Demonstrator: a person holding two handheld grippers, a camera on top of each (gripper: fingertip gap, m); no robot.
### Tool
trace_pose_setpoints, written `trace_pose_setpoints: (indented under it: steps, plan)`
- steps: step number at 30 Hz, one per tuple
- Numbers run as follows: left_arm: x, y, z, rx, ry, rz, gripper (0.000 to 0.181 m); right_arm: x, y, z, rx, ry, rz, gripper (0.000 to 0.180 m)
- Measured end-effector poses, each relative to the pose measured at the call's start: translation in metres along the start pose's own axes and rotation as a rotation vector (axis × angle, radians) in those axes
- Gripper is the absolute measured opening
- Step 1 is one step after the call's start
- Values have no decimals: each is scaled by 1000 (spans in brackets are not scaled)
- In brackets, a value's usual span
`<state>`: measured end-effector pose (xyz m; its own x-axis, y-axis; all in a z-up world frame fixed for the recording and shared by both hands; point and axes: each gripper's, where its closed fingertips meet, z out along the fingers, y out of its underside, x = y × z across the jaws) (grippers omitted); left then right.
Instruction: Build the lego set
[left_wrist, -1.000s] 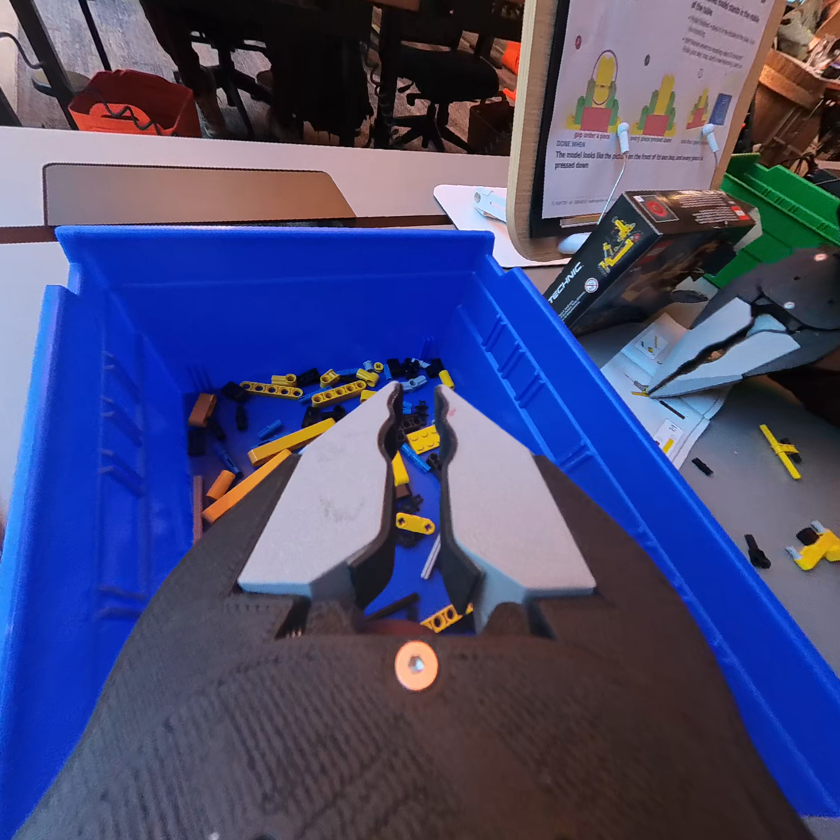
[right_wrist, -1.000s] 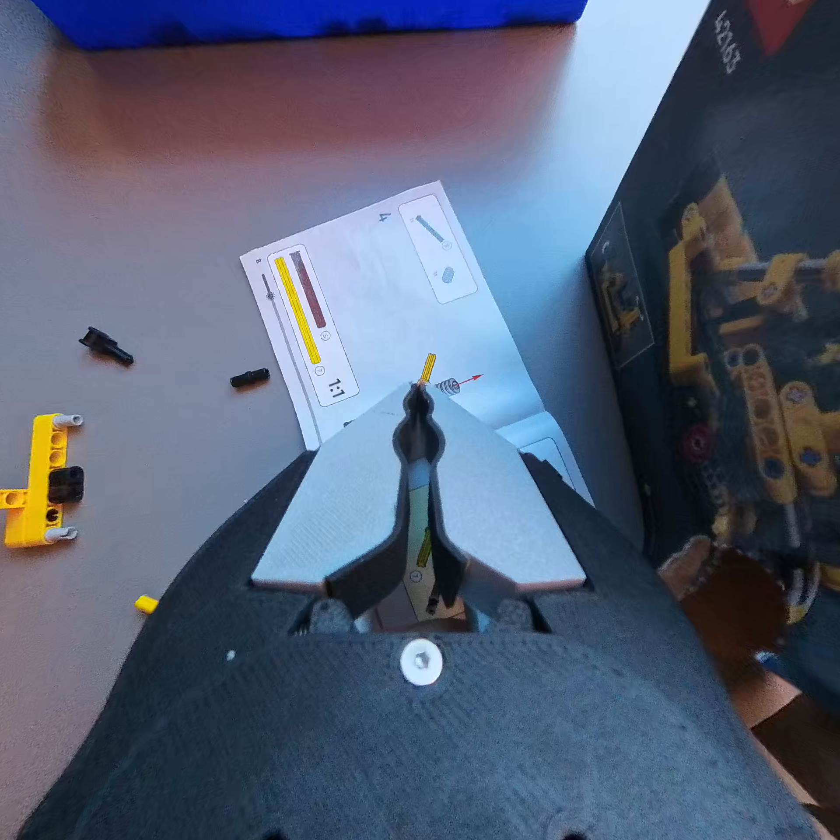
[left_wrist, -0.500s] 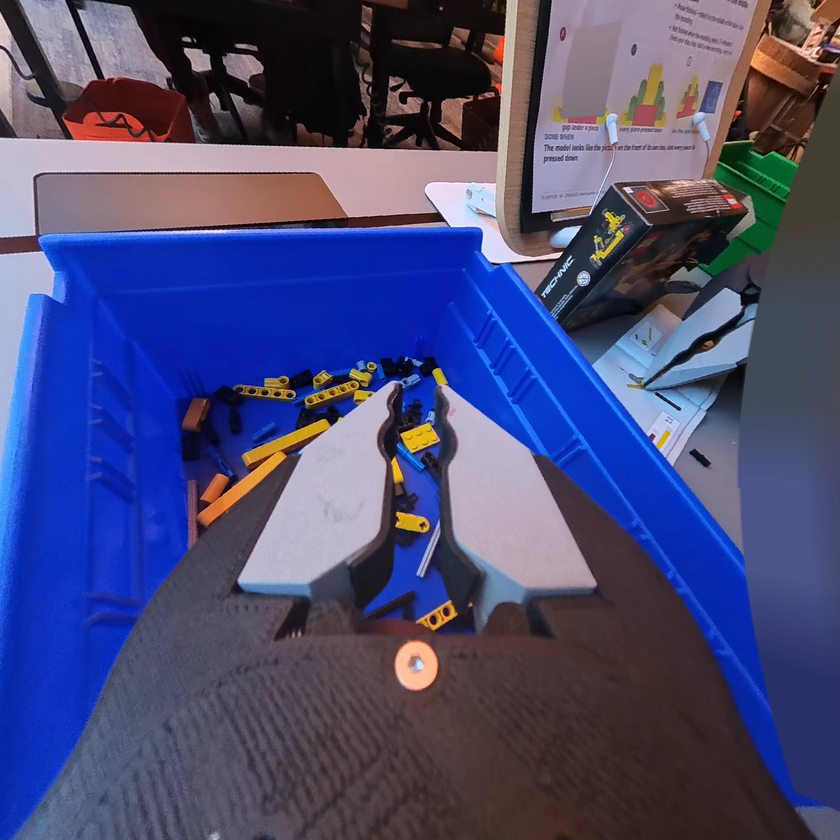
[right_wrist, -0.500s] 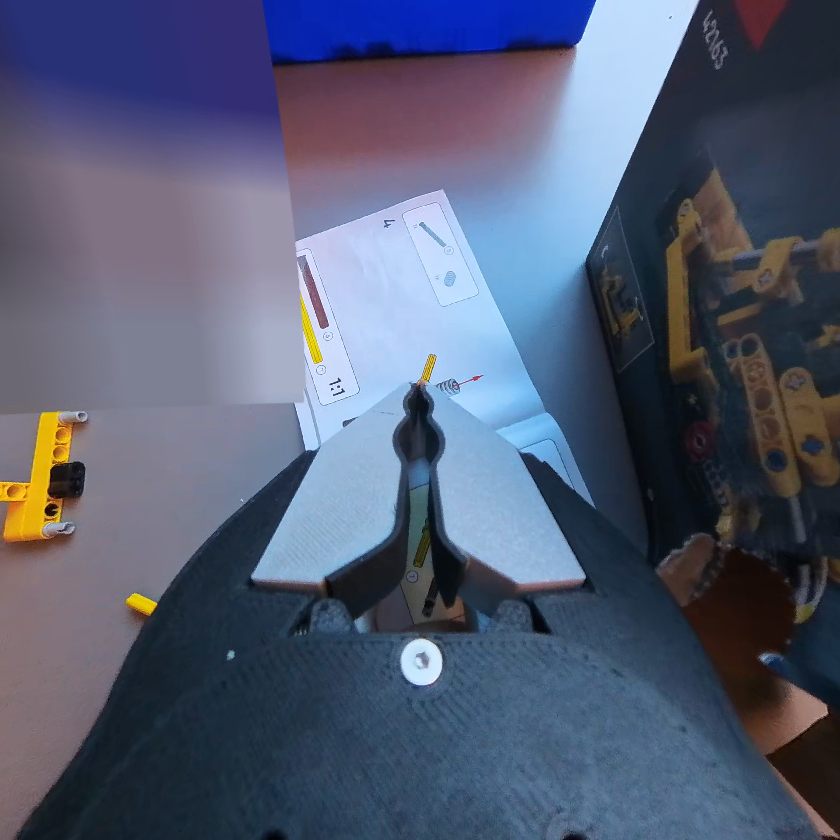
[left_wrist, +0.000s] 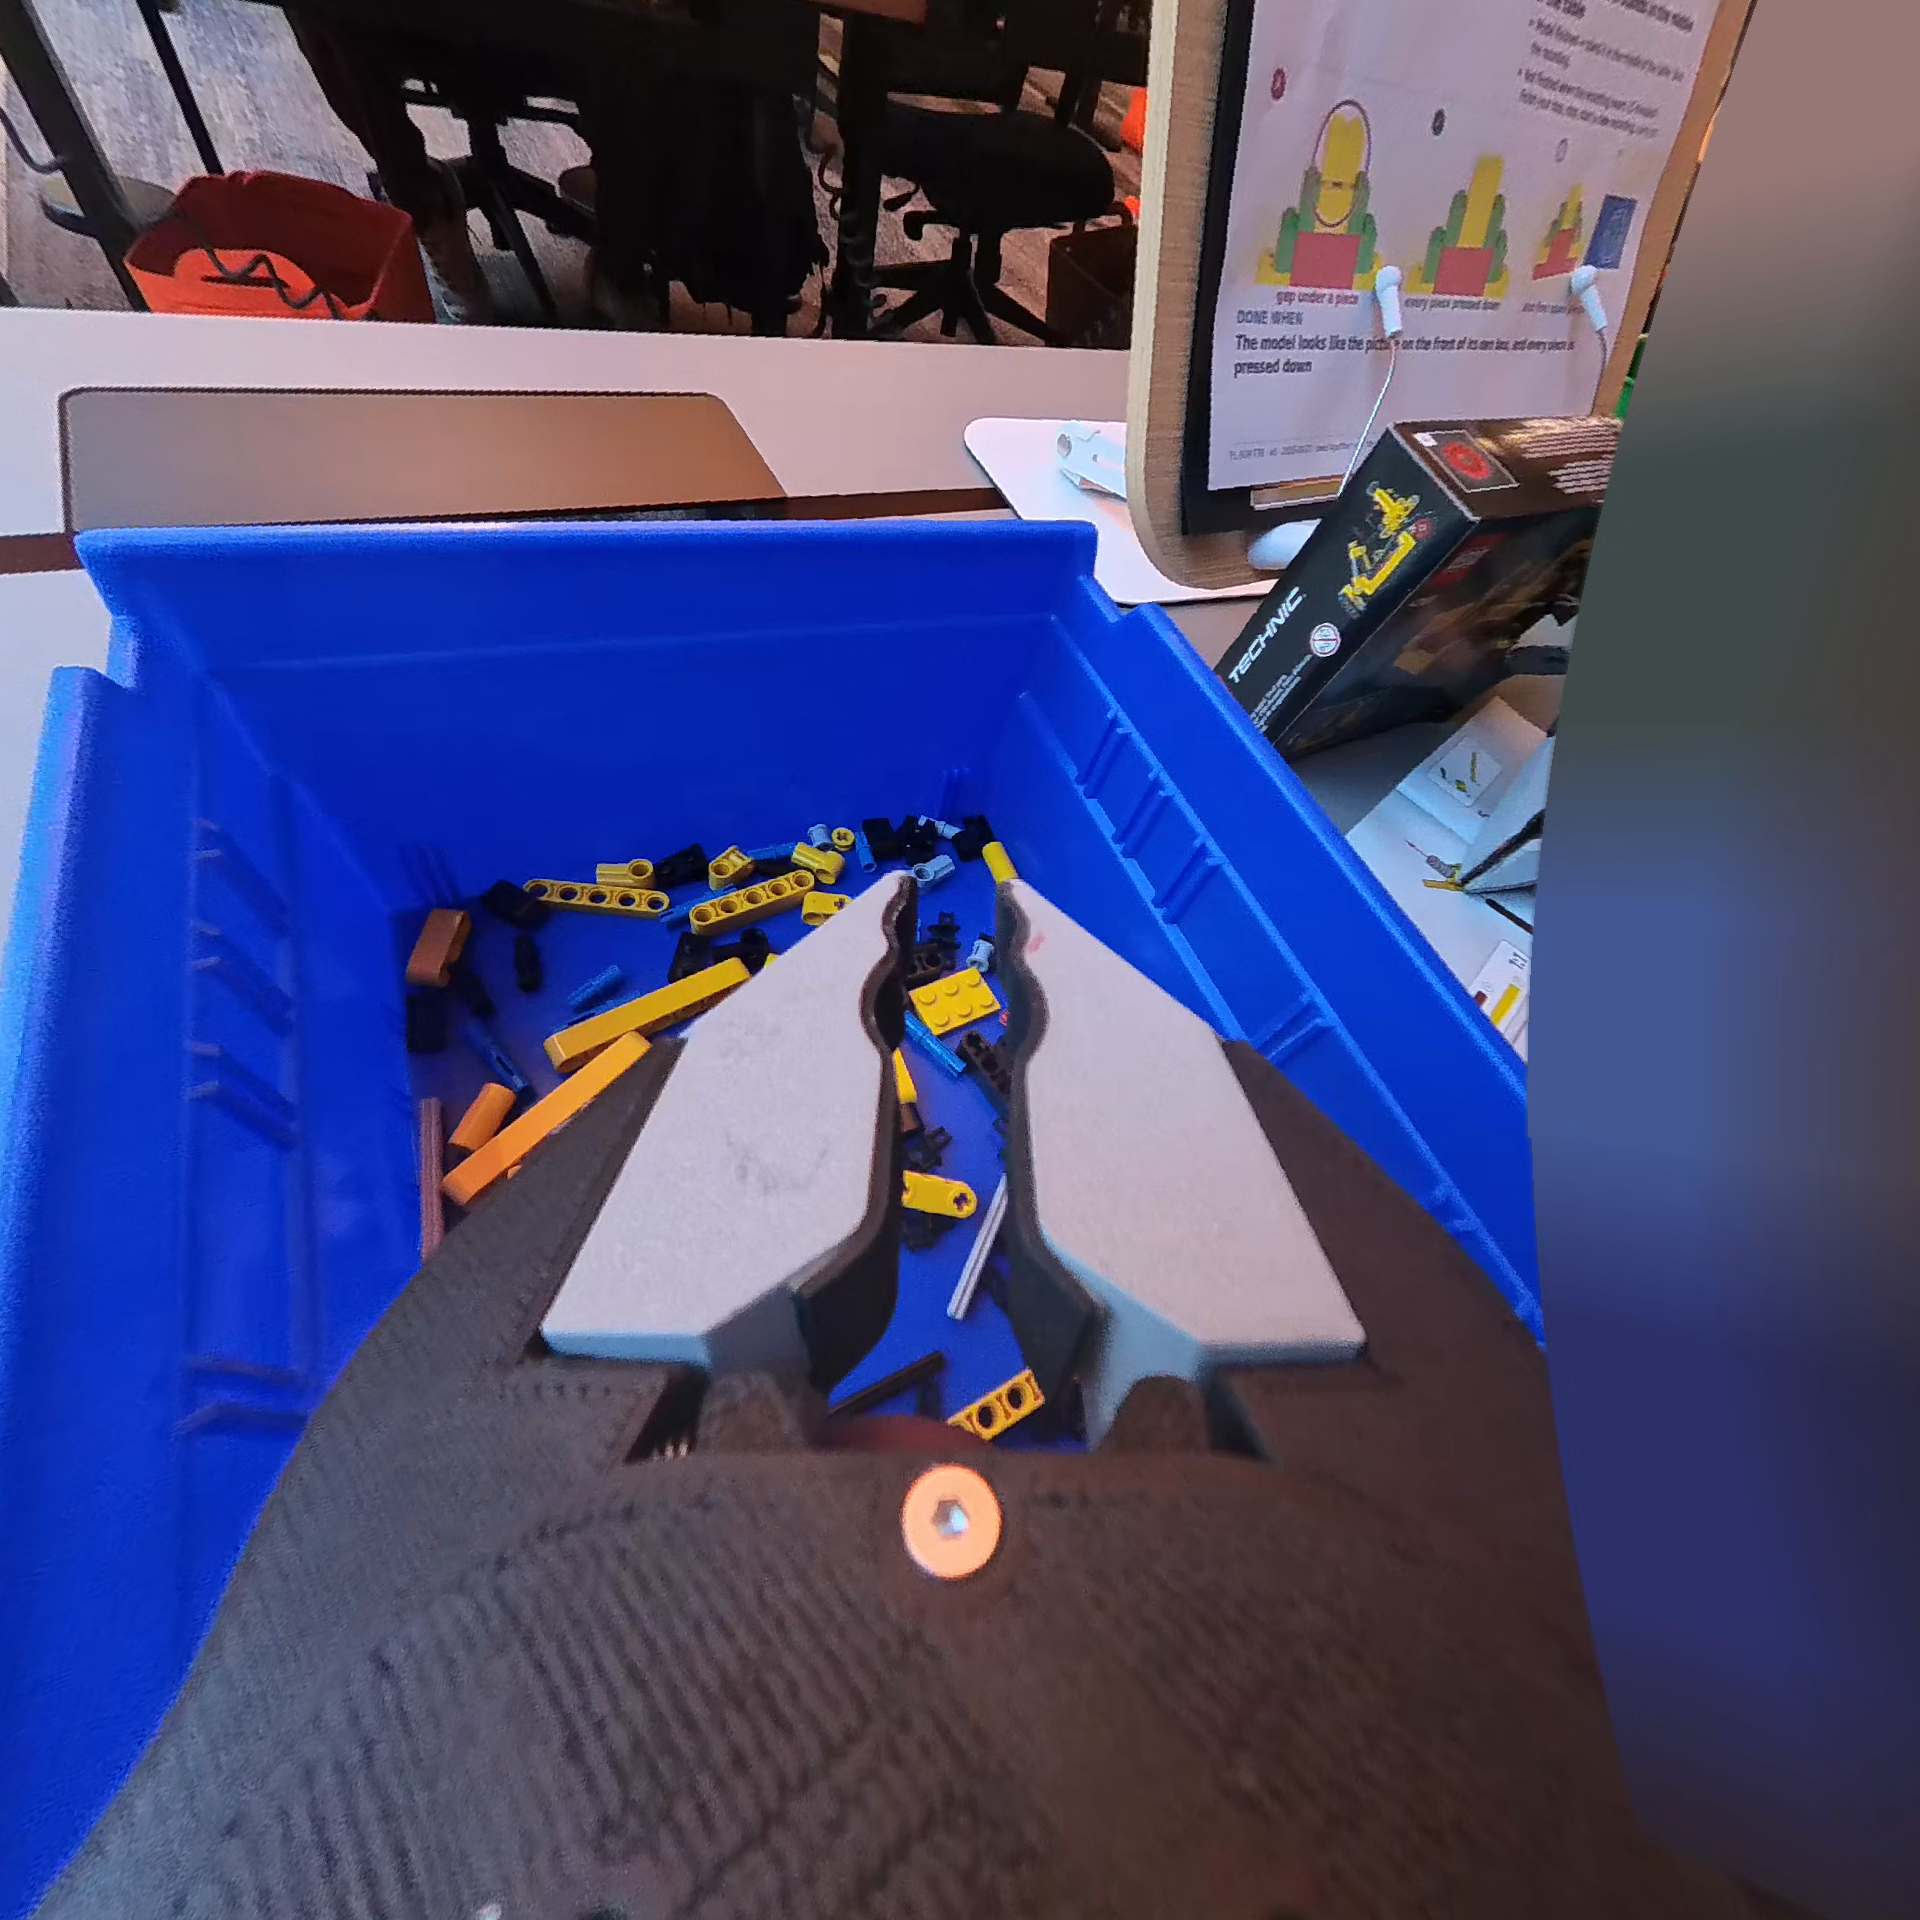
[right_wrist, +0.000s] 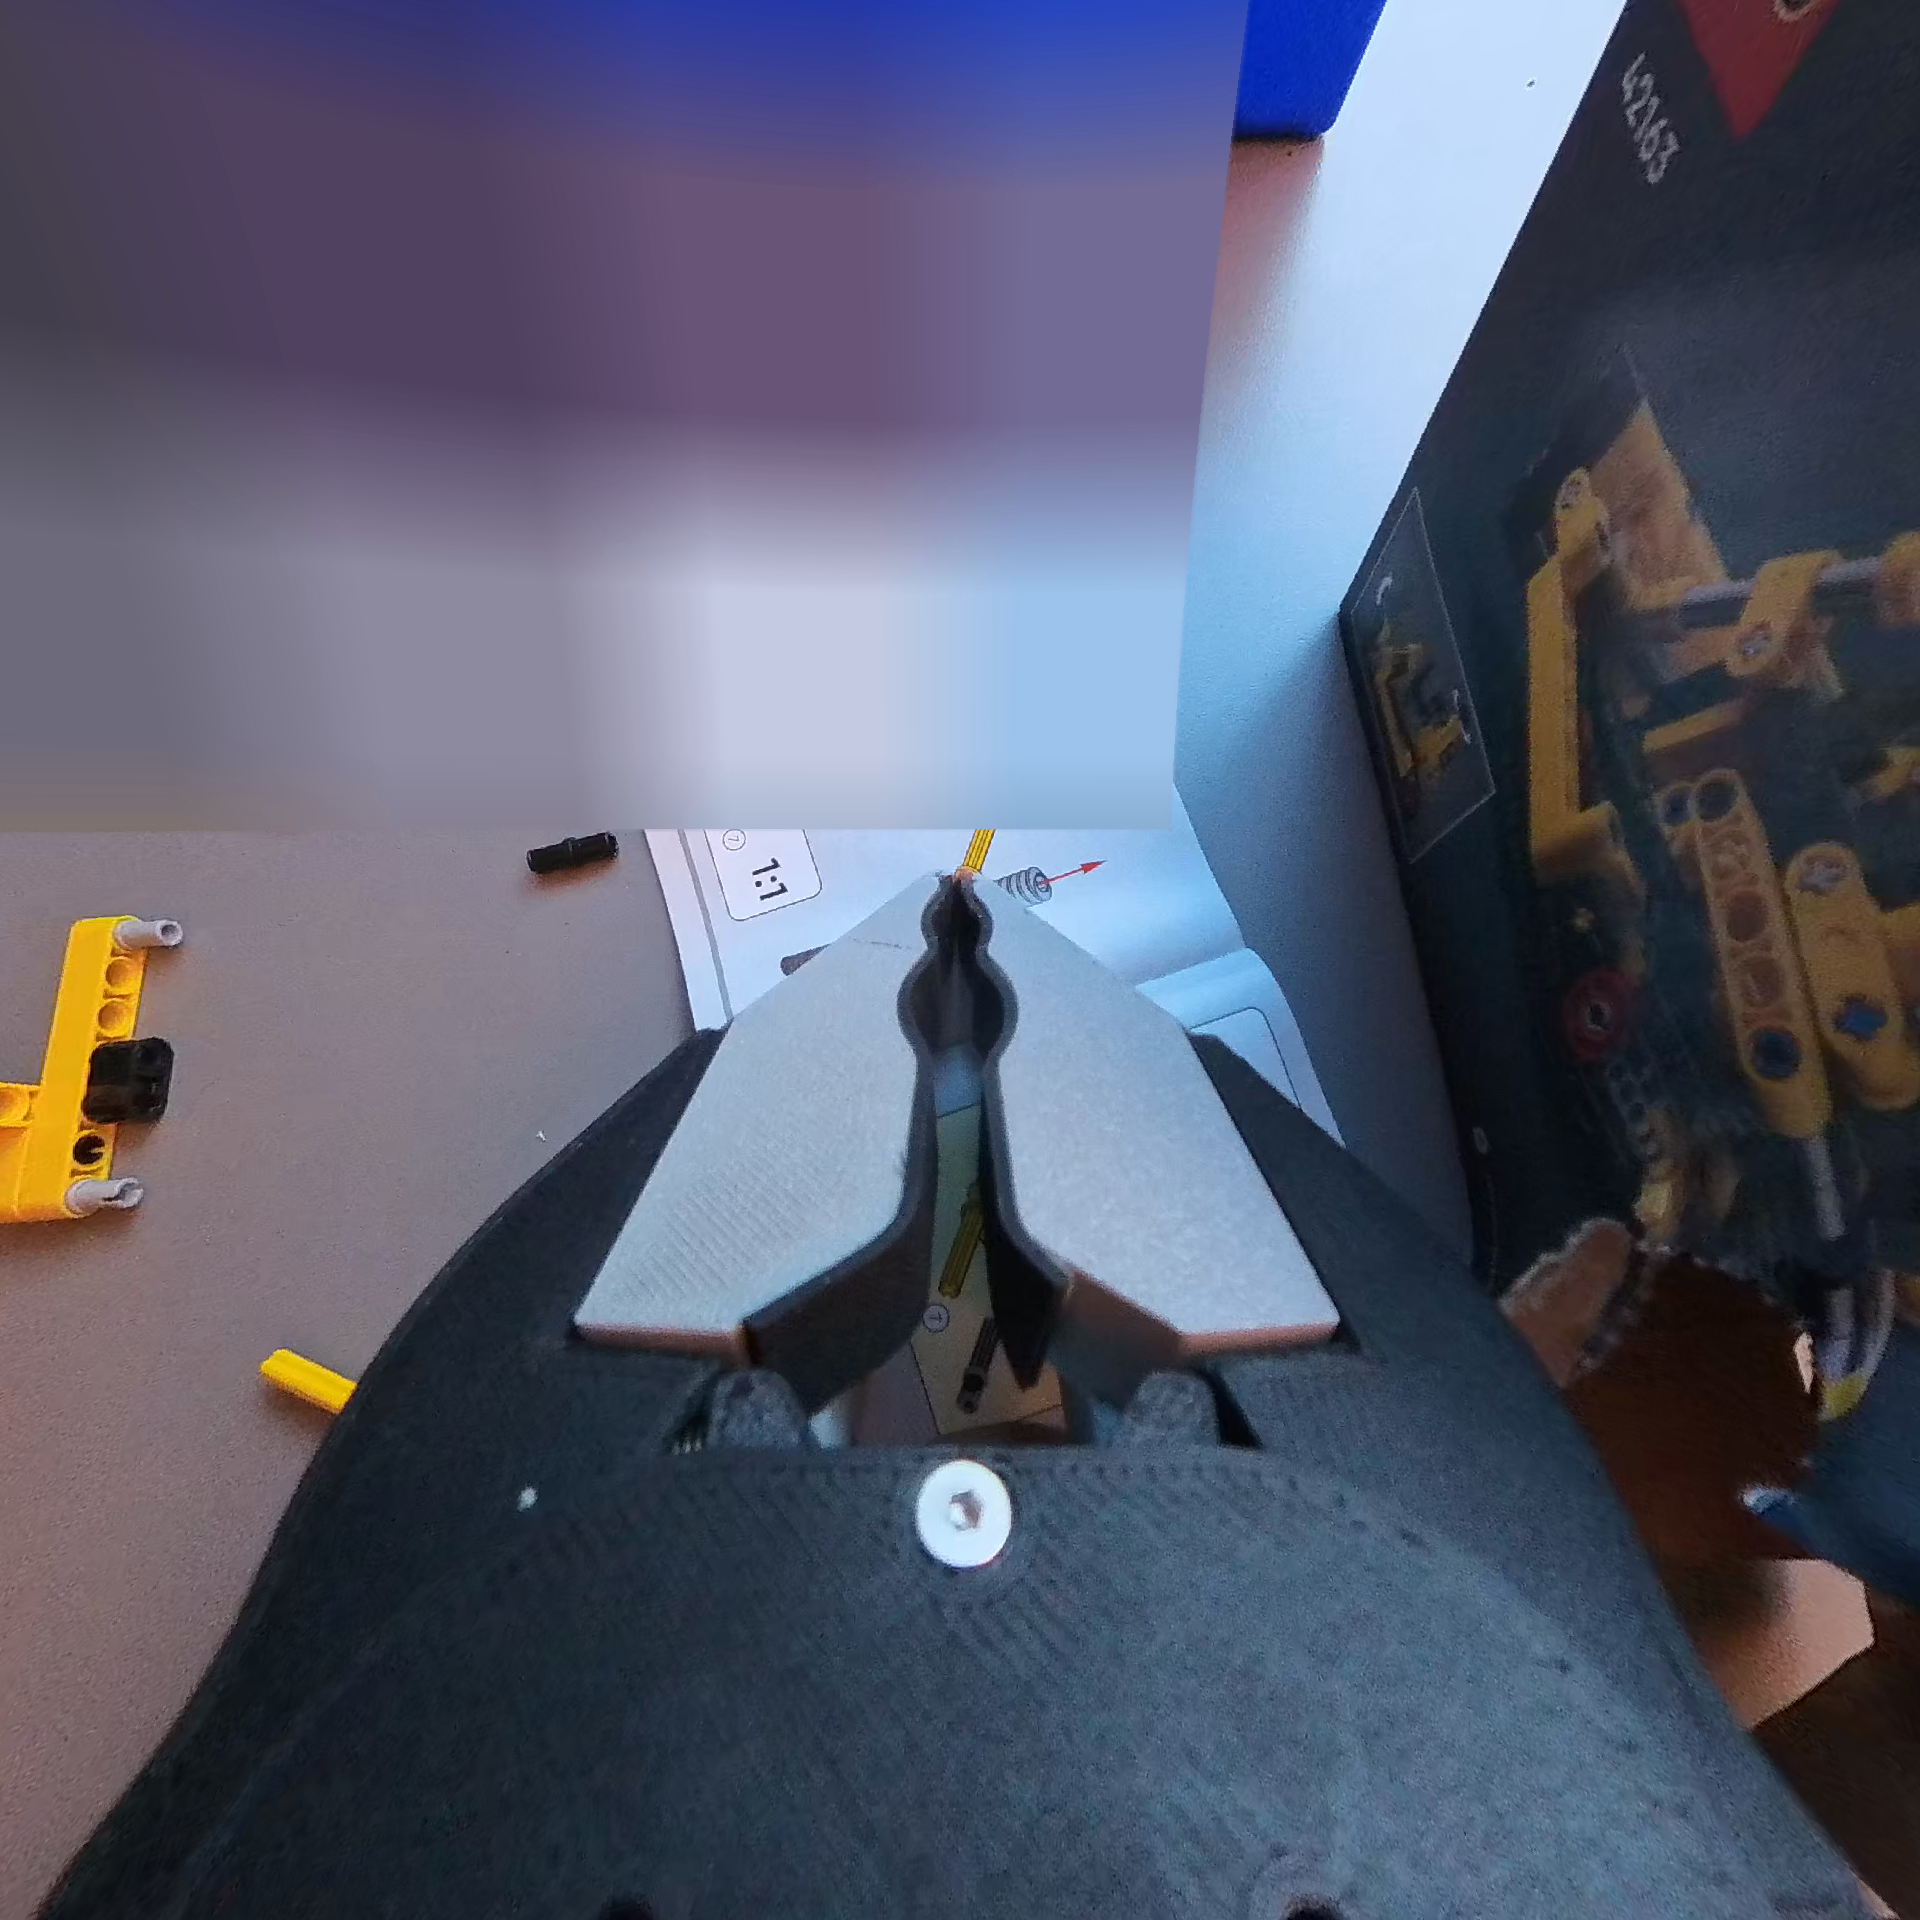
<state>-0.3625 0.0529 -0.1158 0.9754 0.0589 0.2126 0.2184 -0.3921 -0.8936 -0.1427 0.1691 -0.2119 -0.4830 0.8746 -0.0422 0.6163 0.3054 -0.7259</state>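
Grey tabletop (right_wrist: 312, 1558): left gripper (left_wrist: 951, 899), slightly parted and empty, hangs over loose pieces (left_wrist: 727, 935) in blue bin (left_wrist: 623, 665), apparently part-selection, needing descent onto one; right gripper (right_wrist: 958, 883) closed above instruction sheet (right_wrist: 1226, 997), contents unclear.

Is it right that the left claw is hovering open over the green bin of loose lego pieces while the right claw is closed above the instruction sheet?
Not quite: the bin is blue, as the left wrist view shows. The left claw hovers open over its loose lego pieces; the right claw is closed above the instruction sheet.
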Motion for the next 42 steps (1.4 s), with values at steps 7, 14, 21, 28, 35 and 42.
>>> trace_pose_setpoints:
  steps: [7,14,21,28,35,42]
  plan:
    - [2,2,1,-11,-3,17,14,0,0,0,4,1,-1,0]
    - [2,1,0,-8,2,15,14,0,0,0,6,1,0,0]
    - [7,-2,-4,5,11,24,13,0,0,0,6,7,-3,0]
    - [12,-3,-4,4,25,29,14,0,0,0,8,7,0,0]
    - [12,-1,-4,-5,30,25,15,0,0,0,10,-6,13,0]
    - [-18,-14,-15,67,-152,4,11,0,0,0,6,17,-18,0]
